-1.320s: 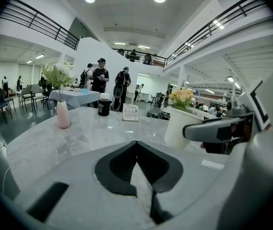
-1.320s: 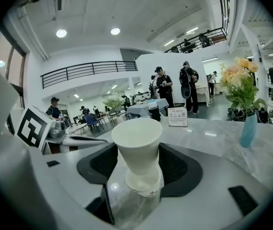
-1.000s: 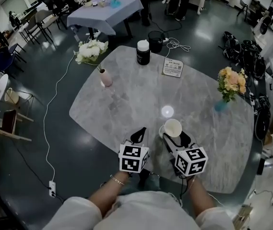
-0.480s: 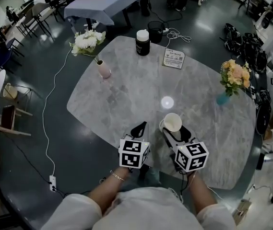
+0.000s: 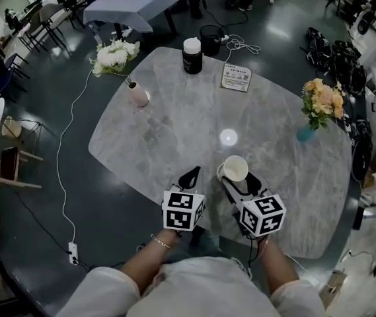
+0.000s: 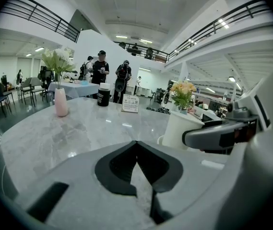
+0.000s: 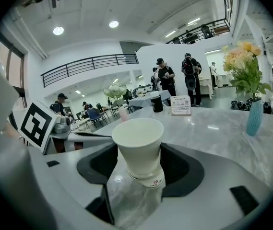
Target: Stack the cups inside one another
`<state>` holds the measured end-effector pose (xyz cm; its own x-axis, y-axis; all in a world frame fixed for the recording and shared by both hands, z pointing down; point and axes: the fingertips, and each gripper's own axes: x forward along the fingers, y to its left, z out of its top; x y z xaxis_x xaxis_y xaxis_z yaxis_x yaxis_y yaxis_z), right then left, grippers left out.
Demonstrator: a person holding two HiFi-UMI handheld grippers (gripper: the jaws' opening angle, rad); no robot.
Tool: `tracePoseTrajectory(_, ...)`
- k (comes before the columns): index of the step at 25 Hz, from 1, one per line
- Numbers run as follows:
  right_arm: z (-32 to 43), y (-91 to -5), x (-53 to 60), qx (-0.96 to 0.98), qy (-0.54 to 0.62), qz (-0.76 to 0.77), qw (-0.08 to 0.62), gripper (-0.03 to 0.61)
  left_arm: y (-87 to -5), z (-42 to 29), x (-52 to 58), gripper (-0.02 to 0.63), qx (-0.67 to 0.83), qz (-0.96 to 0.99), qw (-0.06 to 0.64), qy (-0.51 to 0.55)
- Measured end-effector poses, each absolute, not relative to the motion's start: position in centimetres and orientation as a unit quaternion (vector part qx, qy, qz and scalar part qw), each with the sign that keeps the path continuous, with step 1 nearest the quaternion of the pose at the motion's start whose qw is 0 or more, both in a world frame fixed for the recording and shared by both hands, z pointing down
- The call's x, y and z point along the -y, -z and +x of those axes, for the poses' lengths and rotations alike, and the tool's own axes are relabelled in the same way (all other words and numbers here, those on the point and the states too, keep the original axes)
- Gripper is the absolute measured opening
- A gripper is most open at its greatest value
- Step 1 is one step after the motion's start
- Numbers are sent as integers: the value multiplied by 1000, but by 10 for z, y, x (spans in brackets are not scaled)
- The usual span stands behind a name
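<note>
- Left gripper (image 6: 136,146): over the near edge of the surface (image 5: 168,137), its jaws pressed together with nothing between them.
- Right gripper (image 5: 239,185): just beside the left one, to its right and by the same near edge. Its jaws are closed on the lower sides of a white cup (image 7: 138,145).
- The cup stands mouth-up between the pads, with a band of small print round its foot. I cannot tell whether the foot touches the surface. It is a little in from the near edge, right of the middle.
- A bright light reflection (image 5: 228,137) lies on the grey marble just beyond the cup.
- A blue vase (image 5: 304,134) of yellow and orange flowers stands at the right edge. A pink vase (image 5: 137,95) of white flowers stands at the far-left edge.
- A black canister (image 5: 191,57) with a white lid stands at the far edge, with a printed card (image 5: 236,77) near it on the right.
- Beyond the surface are a cloth-covered table (image 5: 131,5) and standing people (image 6: 101,71).
</note>
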<state>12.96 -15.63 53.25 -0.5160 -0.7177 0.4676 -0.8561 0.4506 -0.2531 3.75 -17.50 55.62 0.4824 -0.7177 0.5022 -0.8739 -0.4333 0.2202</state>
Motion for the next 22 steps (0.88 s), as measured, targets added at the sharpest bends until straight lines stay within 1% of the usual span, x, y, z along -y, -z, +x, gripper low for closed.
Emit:
tracePoseTrajectory(15, 133, -542, 153, 829, -250, 475, 158, 255, -558, 38, 180, 9, 477, 830, 234, -169)
tracePoseTrajectory(18, 137, -537, 152, 825, -250, 486, 143, 255, -557, 39, 181, 9, 474, 832, 235, -166)
tracePoseTrajectory(22, 156, -525, 160, 802, -263, 526, 105, 252, -553, 39, 185, 9, 469, 836, 233, -162)
